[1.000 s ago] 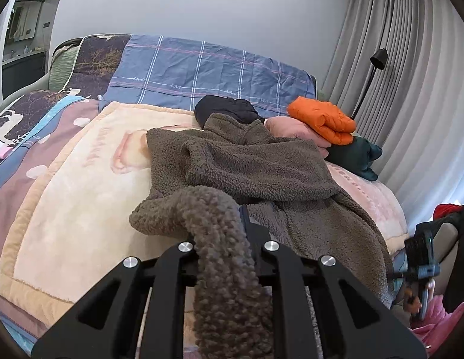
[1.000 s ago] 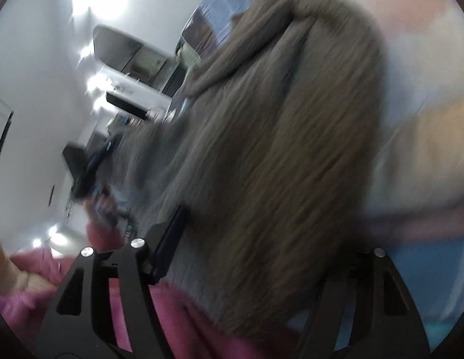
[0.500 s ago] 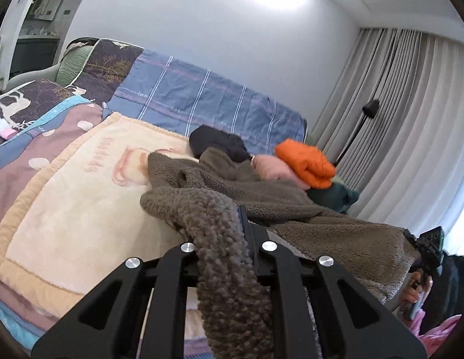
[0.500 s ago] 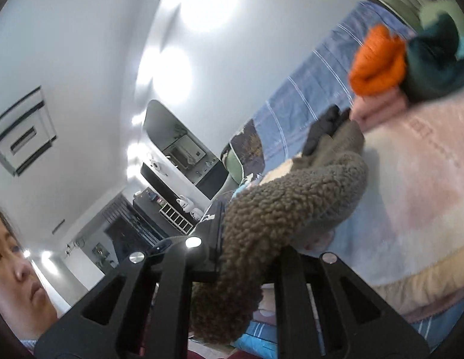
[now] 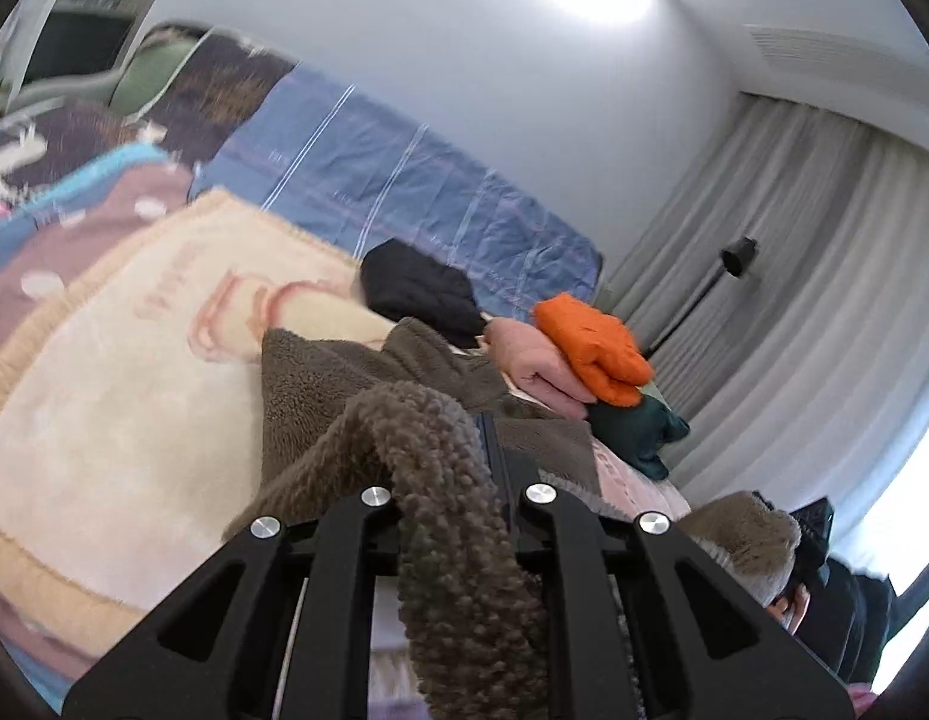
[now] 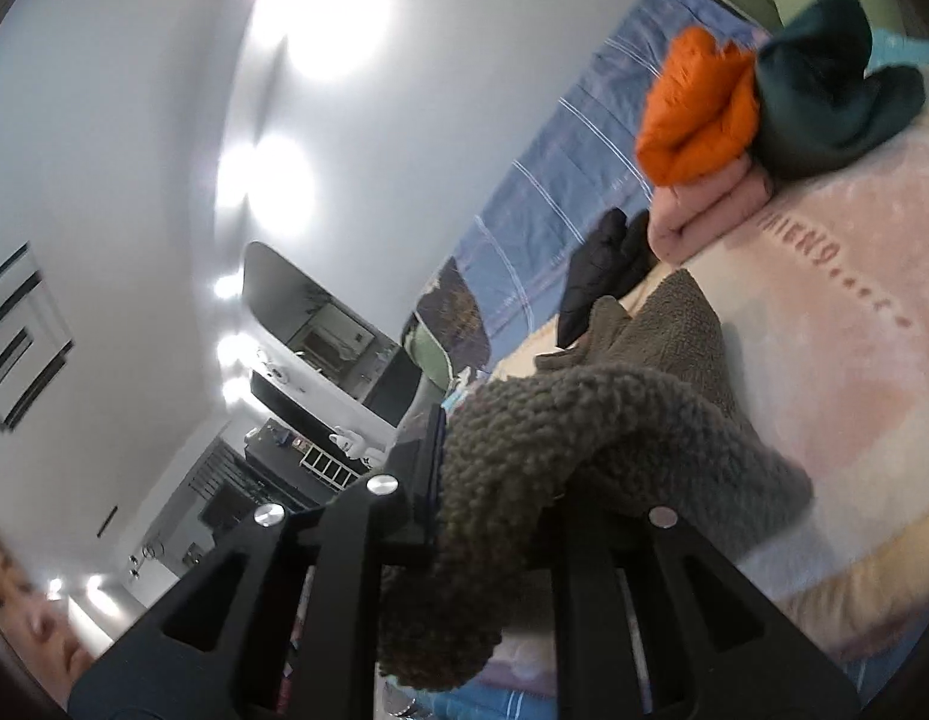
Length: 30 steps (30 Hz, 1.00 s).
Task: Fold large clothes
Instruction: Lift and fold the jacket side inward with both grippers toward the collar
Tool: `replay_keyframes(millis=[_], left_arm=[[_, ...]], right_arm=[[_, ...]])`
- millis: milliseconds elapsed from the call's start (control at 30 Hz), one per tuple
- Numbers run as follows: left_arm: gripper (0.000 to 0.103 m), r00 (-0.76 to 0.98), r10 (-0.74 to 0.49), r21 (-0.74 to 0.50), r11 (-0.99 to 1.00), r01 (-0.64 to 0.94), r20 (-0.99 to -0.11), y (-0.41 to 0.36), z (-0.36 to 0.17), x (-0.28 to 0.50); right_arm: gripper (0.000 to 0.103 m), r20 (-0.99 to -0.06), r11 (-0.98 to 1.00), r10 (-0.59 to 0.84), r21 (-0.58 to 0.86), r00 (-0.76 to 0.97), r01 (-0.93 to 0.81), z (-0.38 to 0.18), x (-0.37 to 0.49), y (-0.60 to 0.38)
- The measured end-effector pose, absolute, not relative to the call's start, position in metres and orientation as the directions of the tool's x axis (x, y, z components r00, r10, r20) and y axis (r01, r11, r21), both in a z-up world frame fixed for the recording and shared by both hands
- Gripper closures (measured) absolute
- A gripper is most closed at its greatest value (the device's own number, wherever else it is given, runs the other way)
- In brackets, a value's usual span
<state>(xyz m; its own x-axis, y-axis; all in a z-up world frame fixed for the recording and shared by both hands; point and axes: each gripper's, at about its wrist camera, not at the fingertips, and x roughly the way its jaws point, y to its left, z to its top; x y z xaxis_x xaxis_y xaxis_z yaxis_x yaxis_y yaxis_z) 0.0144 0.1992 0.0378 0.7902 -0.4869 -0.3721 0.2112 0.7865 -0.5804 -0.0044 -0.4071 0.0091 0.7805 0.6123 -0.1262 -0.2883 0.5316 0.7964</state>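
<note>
Bedroom setup, cream blanket (image 5: pixel 122 396) spread over the bed. I've got the brown fleece jacket (image 5: pixel 356 378) pinched in both claws: left gripper (image 5: pixel 449 480) and right gripper (image 6: pixel 494 468) each clamped on a bunched edge, the rest draped on the blanket. I'd keep both ends level and taut so the fold lands flat. No bins around, just folded orange (image 5: pixel 590 348), pink (image 5: pixel 536 372) and green (image 5: pixel 632 426) clothes stacked nearby.

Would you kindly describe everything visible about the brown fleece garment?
The brown fleece garment is a thick, nubbly sherpa-like piece, olive-brown. Its far part lies crumpled on the cream blanket, near the black garment. Two edges are lifted: one is pinched in the left gripper, another in the right gripper, loose ends hanging over both.
</note>
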Motion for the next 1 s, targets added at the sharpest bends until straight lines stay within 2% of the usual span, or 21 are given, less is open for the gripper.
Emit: replay_keyframes(millis=[133, 233, 367, 400, 467, 533, 600, 767, 800, 867, 900, 1000], left_arm=[[0.089, 0.781, -0.47, -0.626, 0.768, 0.134, -0.41, 0.214, 0.024, 0.085], [0.085, 0.762, -0.438, -0.624, 0.78, 0.058, -0.477, 0.22, 0.004, 0.149], [0.078, 0.691, -0.376, -0.574, 0.816, -0.069, -0.617, 0.22, -0.058, 0.22], [0.078, 0.669, -0.374, -0.569, 0.818, -0.088, -0.642, 0.219, -0.078, 0.233], [0.077, 0.656, -0.402, -0.607, 0.788, -0.108, -0.639, 0.219, -0.117, 0.247], [0.077, 0.679, -0.439, -0.65, 0.756, -0.075, -0.589, 0.226, -0.124, 0.245], [0.077, 0.681, -0.46, -0.674, 0.735, -0.068, -0.57, 0.232, -0.124, 0.241], [0.073, 0.678, -0.48, -0.676, 0.736, -0.033, -0.557, 0.236, -0.111, 0.232], [0.071, 0.68, -0.482, -0.678, 0.734, -0.03, -0.552, 0.235, -0.105, 0.231], [0.07, 0.697, -0.467, -0.652, 0.758, -0.001, -0.544, 0.234, -0.086, 0.222], [0.069, 0.708, -0.452, -0.63, 0.777, 0.013, -0.543, 0.235, -0.076, 0.214], [0.067, 0.734, -0.42, -0.563, 0.824, 0.062, -0.534, 0.235, -0.046, 0.193]], right_arm=[[0.089, -0.186, 0.557, 0.584, 0.8, 0.79, -0.224, 0.012, 0.064, -0.407], [0.086, -0.259, 0.593, 0.544, 0.792, 0.798, -0.147, 0.004, 0.128, -0.406], [0.082, -0.493, 0.666, 0.491, 0.744, 0.718, 0.056, -0.06, 0.225, -0.401], [0.082, -0.527, 0.665, 0.492, 0.741, 0.693, 0.092, -0.081, 0.239, -0.401], [0.082, -0.508, 0.611, 0.522, 0.783, 0.686, 0.115, -0.115, 0.25, -0.405], [0.082, -0.413, 0.511, 0.593, 0.857, 0.691, 0.074, -0.13, 0.249, -0.418], [0.082, -0.37, 0.454, 0.639, 0.889, 0.675, 0.058, -0.136, 0.248, -0.426], [0.08, -0.426, 0.53, 0.611, 0.846, 0.667, 0.055, -0.119, 0.241, -0.418], [0.075, -0.435, 0.549, 0.606, 0.835, 0.666, 0.046, -0.111, 0.236, -0.417], [0.04, -0.441, 0.583, 0.593, 0.812, 0.673, 0.018, -0.092, 0.226, -0.416], [0.008, -0.451, 0.625, 0.547, 0.78, 0.705, 0.013, -0.078, 0.214, -0.416], [0.007, -0.467, 0.784, 0.371, 0.621, 0.802, -0.002, -0.04, 0.178, -0.413]])
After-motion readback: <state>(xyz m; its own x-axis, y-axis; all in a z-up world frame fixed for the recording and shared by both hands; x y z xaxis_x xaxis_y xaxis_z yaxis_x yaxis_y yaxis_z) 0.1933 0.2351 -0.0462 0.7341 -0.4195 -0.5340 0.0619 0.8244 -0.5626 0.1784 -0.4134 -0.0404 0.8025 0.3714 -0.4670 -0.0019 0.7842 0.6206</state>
